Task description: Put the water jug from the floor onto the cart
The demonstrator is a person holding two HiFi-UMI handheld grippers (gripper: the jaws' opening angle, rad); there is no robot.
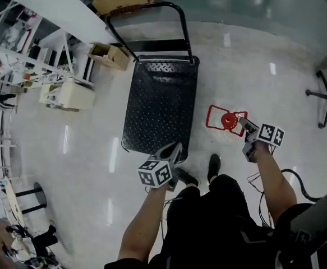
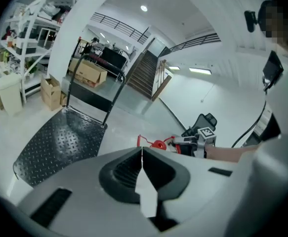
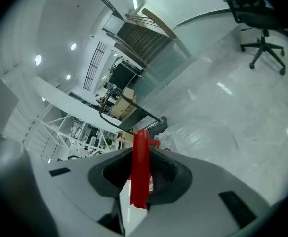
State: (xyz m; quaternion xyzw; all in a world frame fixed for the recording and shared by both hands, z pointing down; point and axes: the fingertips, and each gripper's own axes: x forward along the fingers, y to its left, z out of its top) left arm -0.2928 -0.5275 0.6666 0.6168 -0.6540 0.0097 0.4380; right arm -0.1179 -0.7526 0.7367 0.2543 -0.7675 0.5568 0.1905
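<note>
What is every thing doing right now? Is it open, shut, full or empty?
Left claw: shut, holding nothing.
Right claw: clamped on the jug handle.
Jug: beside the cart, not on it.
Red cap: on the jug.
Cart: nothing on its deck.

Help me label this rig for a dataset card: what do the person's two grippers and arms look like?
Both the left gripper and right gripper are light grey shells with dark ribbed pads, each carrying a white cube of black square markers. The arms are bare below black clothing.
</note>
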